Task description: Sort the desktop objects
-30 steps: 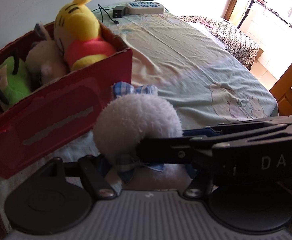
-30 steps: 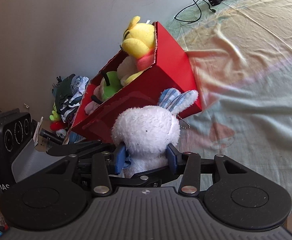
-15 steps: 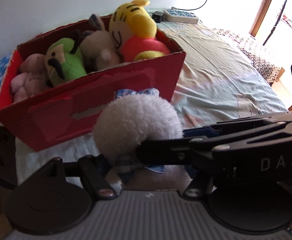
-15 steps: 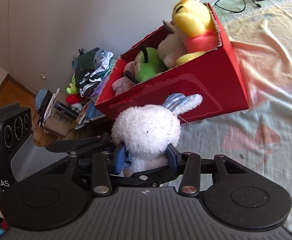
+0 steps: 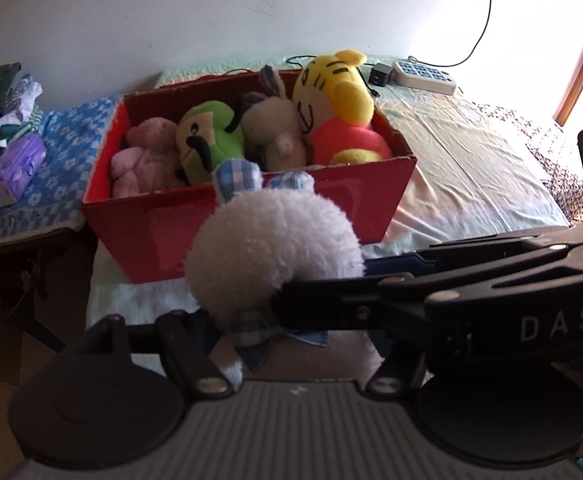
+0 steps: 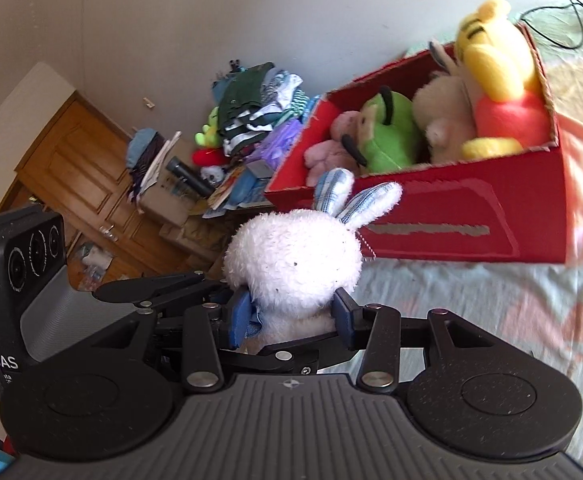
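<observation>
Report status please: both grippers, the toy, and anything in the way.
Right gripper shut on white rabbit plush. Left gripper beside it, state unclear. Rabbit held short of red box, which is nearly full of plush toys. Path clear.

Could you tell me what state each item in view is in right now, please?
White bunny plush: upright, held off the bed, outside the box.
Right gripper: shut on the bunny.
Left gripper: partly hidden by the bunny; state unclear.
Red box: open-topped, holding four plush toys.
Yellow tiger plush: in the box, sticking above the rim.
</observation>
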The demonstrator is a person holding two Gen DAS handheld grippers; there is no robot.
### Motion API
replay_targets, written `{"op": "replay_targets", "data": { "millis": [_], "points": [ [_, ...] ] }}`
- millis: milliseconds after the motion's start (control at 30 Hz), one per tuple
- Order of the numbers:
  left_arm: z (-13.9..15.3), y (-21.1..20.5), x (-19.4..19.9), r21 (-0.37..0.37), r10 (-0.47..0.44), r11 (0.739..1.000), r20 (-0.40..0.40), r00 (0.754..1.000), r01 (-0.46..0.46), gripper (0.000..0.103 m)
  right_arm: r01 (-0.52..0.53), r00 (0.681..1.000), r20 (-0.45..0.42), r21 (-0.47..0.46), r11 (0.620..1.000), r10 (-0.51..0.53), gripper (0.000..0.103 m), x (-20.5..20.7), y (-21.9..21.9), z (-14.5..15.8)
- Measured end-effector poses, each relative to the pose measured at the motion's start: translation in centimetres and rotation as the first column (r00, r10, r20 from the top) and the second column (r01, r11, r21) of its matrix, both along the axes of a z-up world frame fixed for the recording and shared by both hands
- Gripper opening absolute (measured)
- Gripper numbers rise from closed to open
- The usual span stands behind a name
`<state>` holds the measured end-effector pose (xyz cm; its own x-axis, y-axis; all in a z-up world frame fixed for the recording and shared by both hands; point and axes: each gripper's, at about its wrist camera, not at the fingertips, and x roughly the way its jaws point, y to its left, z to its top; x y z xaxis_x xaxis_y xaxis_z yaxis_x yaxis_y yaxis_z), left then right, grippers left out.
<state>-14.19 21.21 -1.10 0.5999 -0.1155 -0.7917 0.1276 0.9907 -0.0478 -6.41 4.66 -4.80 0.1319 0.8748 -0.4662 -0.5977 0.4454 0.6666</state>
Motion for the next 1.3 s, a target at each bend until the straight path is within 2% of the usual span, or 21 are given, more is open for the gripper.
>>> {"op": "replay_targets", "data": {
  "millis": [300,667,1000,1300],
  "points": [
    [2.6,-1.3,1.3,-0.004,0.054,0.999,0.103,0.993,-0.053,0.07,-0.01,0.994,0.106,0.052,0.999,0.005,0.047,1.9,-0.9,2.4],
    [2.5,-2.1,5.3,-0.023,0.019,1.0,0.11,0.994,-0.017,0.07,0.069,0.989,0.125,0.063,0.996,-0.076,0.047,4.6,-1.5,2.3],
    [1.6,0.4,11.0,-0.123,-0.051,0.99,0.168,0.984,0.072,0.07,0.186,0.961,0.207,0.008,0.983,-0.183,0.047,8.3,0.9,2.9],
    [-1.7,2.7,15.0,-0.241,-0.096,0.962,0.141,0.985,0.128,0.072,0.29,0.935,0.232,-0.07,0.954,-0.268,0.047,10.6,3.7,1.2]
  ]
}}
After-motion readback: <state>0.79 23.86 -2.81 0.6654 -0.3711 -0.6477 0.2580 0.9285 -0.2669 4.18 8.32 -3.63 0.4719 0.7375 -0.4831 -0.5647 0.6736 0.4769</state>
